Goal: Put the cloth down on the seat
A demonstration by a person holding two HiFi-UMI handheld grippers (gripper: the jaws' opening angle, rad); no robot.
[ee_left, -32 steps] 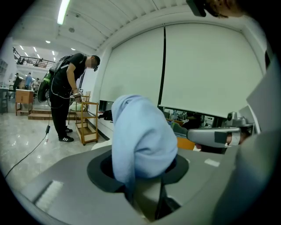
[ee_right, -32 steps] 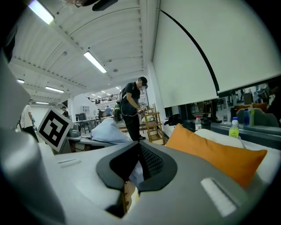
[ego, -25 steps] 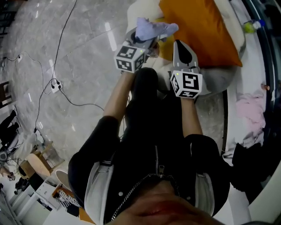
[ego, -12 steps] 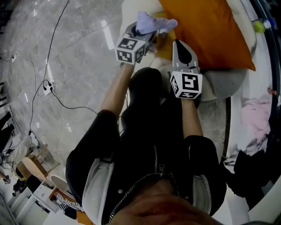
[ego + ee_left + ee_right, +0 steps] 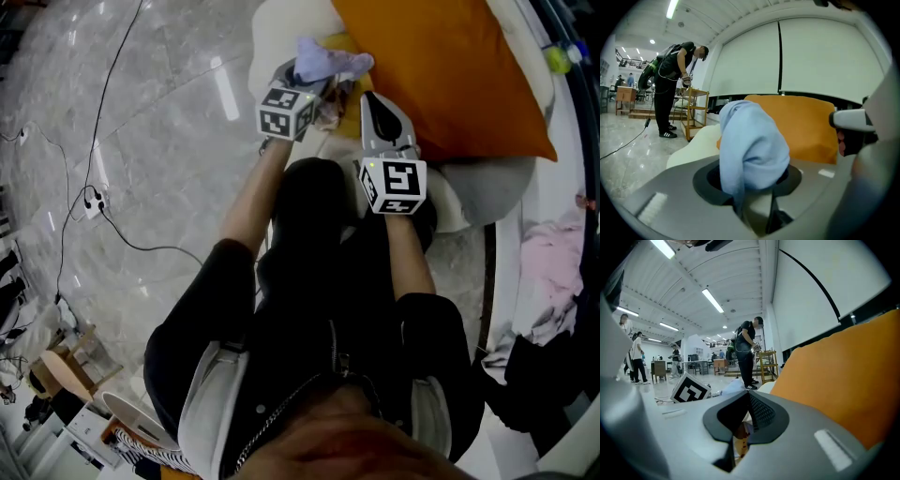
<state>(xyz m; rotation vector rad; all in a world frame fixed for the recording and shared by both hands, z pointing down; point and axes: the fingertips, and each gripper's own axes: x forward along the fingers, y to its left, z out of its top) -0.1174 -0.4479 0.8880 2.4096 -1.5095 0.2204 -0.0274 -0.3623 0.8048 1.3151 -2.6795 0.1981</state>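
Observation:
A light blue cloth [image 5: 326,63] is bunched up between the jaws of my left gripper [image 5: 315,84], which is shut on it. In the left gripper view the cloth [image 5: 750,140] rises out of the left gripper [image 5: 757,180] and hides its tips. It hangs over the front edge of a cream seat [image 5: 286,33], beside a large orange cushion [image 5: 450,66]. My right gripper [image 5: 368,99] is just right of the cloth, shut with nothing in it. In the right gripper view its tips [image 5: 749,397] meet, and the cushion [image 5: 843,385] fills the right side.
Cables [image 5: 94,187] trail over the marble floor at the left. A pink garment [image 5: 553,300] lies at the right. In the left gripper view a person [image 5: 670,89] stands by a wooden rack [image 5: 696,115] beyond the seat [image 5: 693,145].
Both grippers have sunk toward the seat and cushion, the left one still holding the cloth. The cushion and seat now sit closer around the grippers.

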